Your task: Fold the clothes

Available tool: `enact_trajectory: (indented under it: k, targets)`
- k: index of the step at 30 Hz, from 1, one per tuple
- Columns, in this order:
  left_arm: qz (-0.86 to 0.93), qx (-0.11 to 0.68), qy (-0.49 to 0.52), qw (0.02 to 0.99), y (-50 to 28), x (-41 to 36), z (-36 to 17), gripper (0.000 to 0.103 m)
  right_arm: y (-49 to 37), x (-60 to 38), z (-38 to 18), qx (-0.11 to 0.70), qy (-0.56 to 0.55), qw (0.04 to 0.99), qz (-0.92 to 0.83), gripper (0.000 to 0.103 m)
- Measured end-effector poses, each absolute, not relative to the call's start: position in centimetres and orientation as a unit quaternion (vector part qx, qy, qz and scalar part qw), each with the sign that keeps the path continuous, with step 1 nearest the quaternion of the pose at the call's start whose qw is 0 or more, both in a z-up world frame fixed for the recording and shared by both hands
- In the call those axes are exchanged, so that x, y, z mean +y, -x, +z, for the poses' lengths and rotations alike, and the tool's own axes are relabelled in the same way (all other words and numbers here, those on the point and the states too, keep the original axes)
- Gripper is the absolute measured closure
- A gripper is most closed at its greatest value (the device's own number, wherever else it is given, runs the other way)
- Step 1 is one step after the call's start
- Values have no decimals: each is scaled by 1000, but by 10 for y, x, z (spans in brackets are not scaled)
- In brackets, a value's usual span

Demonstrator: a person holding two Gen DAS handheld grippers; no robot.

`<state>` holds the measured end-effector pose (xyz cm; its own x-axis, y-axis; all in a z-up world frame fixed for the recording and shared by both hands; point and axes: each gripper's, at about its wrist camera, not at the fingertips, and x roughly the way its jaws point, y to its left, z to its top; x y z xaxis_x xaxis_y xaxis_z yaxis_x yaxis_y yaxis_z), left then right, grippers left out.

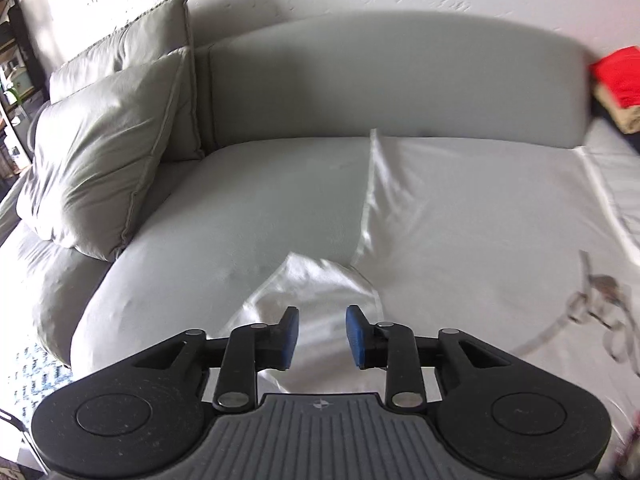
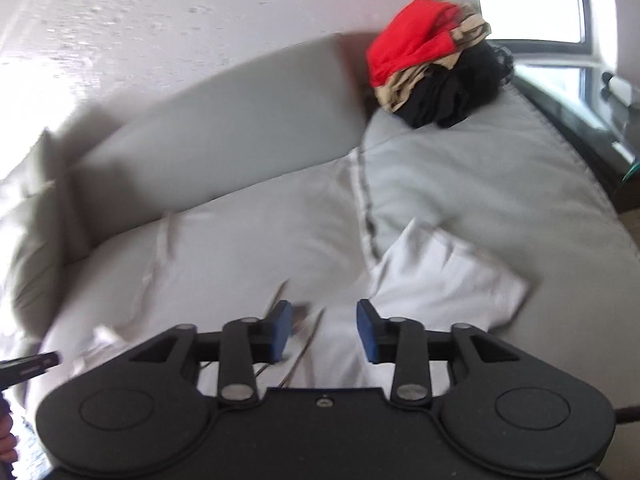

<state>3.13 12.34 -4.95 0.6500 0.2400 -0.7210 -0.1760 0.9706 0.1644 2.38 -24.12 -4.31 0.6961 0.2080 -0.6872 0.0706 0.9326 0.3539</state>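
Observation:
A white T-shirt (image 1: pixel 460 216) with a grey printed motif lies spread flat on the pale grey sofa seat (image 1: pixel 248 208). One sleeve (image 1: pixel 316 280) lies just ahead of my left gripper (image 1: pixel 322 336), which hovers above it with its blue pads apart and nothing between them. In the right wrist view the other sleeve (image 2: pixel 444 276) fans out to the right of the shirt (image 2: pixel 240 248). My right gripper (image 2: pixel 325 330) hangs over the shirt's body, open and empty. The fabric is blurred by motion.
Two grey cushions (image 1: pixel 108 136) lean at the sofa's left end. A heap of red, beige and black clothes (image 2: pixel 432 64) sits on the right cushion by the backrest (image 1: pixel 392 80). A window (image 2: pixel 532 0) and a dark ledge lie at far right. A patterned rug (image 1: pixel 36 376) shows at lower left.

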Motion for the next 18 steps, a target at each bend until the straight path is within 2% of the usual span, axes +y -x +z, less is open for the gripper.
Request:
enact_trajectory:
  k: [2, 6, 8, 9, 11, 12, 18]
  targets:
    - [101, 409, -32, 906, -18, 115, -50, 59, -13, -240, -45, 394, -195, 897, 48, 60]
    - [75, 443, -41, 892, -2, 92, -66, 54, 2, -237, -62, 416, -206, 884, 53, 56]
    - [59, 454, -51, 887, 5, 79, -77, 46, 10, -231, -73, 432, -203, 877, 52, 56]
    - [54, 457, -56, 886, 5, 73, -83, 46, 12, -227, -80, 437, -196, 876, 54, 58]
    - [44, 459, -62, 885, 4, 64, -95, 46, 12, -216, -93, 444, -171, 877, 65, 79]
    - [39, 456, -67, 887, 1, 59, -100, 46, 10, -210, -101, 450, -160, 876, 70, 92]
    - [25, 439, -104, 892, -20, 39, -125, 47, -10, -175, -134, 469, -134, 867, 97, 93]
